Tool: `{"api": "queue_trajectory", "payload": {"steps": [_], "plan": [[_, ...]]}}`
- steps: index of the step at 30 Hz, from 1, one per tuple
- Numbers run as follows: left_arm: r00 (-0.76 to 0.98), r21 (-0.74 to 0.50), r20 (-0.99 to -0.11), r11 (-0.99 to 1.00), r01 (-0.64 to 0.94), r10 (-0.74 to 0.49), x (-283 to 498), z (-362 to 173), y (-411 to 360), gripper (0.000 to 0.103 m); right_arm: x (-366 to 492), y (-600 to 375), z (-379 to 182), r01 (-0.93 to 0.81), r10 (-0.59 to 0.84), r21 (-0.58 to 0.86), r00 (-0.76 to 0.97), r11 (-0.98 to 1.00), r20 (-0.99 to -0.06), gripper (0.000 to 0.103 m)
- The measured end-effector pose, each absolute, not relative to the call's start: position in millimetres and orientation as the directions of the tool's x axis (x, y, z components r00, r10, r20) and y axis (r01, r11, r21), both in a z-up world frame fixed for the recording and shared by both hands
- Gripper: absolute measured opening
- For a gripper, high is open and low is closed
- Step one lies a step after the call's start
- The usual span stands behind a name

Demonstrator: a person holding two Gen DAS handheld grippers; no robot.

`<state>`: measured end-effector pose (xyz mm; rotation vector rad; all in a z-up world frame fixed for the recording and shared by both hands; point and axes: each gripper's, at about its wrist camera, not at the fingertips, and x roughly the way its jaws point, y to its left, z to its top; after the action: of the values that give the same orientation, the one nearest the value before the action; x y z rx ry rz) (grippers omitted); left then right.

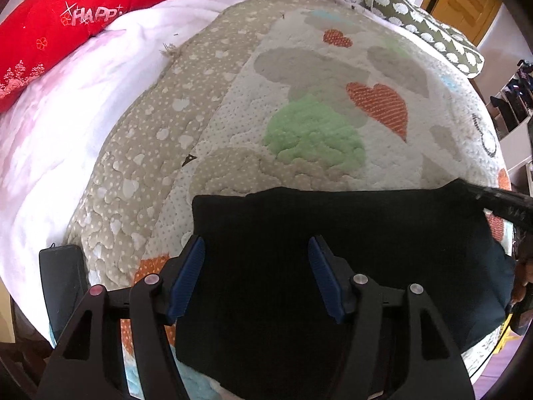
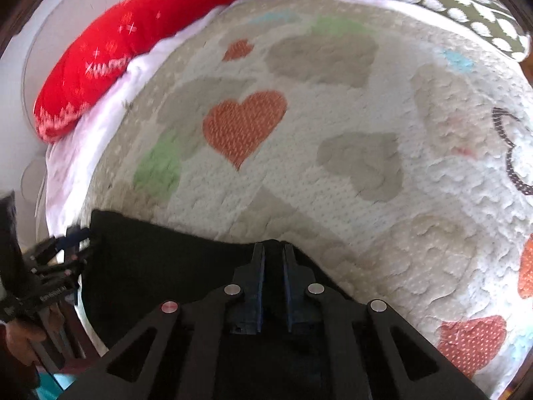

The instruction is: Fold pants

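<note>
Black pants (image 1: 333, 233), already folded into a dark block, lie across the bottom of both frames on the heart-patterned quilt (image 1: 316, 76). In the left wrist view the left gripper (image 1: 256, 275) hangs over them with its blue pads standing wide apart, nothing pinched between them. In the right wrist view the right gripper (image 2: 273, 266) sits at bottom centre with its fingers drawn narrow at the pants' far edge; dark cloth shows in the slit, though whether it is truly clamped I cannot tell. The pants' top edge runs nearly straight across the lower third. Above it the quilt lies open all the way up to the pillows. Count: one pair of pants, two grippers, one red pillow (image 1: 66, 16) at upper left, one green spotted pillow (image 1: 426, 26) at upper right, and one white blanket (image 1: 66, 116) along the left side.
</note>
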<state>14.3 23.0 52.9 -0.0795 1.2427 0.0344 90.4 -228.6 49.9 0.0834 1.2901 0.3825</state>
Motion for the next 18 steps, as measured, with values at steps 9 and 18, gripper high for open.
{"api": "queue_trajectory", "payload": {"steps": [9, 18], "plan": [[0.328, -0.013, -0.945, 0.997, -0.078, 0.013, 14.2, 43.9, 21.0, 0.07, 103.0, -218.3, 38.8, -0.224, 0.268, 0.216, 0.241, 0.95, -0.933, 0.008], [0.356, -0.008, -0.934, 0.996, -0.089, 0.025, 3.3, 71.6, 11.1, 0.07, 67.8, -243.9, 93.0, -0.174, 0.312, 0.27, 0.303, 0.947, -0.901, 0.02]]}}
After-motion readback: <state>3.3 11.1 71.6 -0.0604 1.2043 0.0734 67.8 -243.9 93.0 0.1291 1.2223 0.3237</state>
